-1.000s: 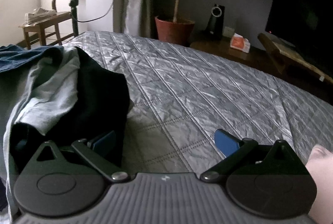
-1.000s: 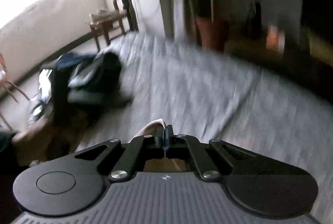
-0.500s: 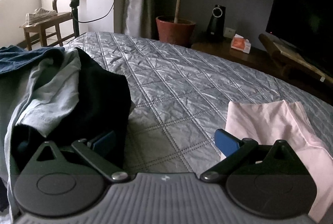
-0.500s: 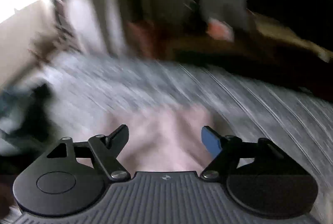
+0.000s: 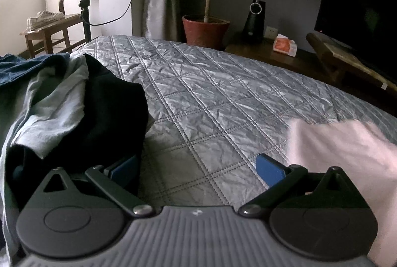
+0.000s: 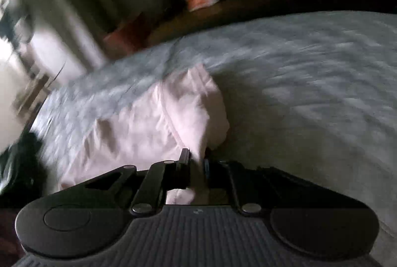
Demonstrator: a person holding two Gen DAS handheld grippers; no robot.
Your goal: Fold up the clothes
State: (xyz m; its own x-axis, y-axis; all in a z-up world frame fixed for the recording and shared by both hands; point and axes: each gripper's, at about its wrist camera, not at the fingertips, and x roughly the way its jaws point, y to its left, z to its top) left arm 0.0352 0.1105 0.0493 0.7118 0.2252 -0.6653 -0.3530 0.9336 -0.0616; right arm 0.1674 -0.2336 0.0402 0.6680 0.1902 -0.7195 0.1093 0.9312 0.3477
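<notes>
My right claw (image 6: 197, 162) had just closed on an edge fold of the limp, light pink garment (image 6: 153, 123) on the bed (image 6: 297, 68); my left claw (image 5: 198, 167) was spread, empty.

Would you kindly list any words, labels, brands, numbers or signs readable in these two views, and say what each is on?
No text can be read in either view.
Orange tissue pack on the side table: any print is too small to read.
Left gripper: its body carries only a small pale mark, no letters.
Right gripper: the same mark; this view is motion-blurred.
</notes>
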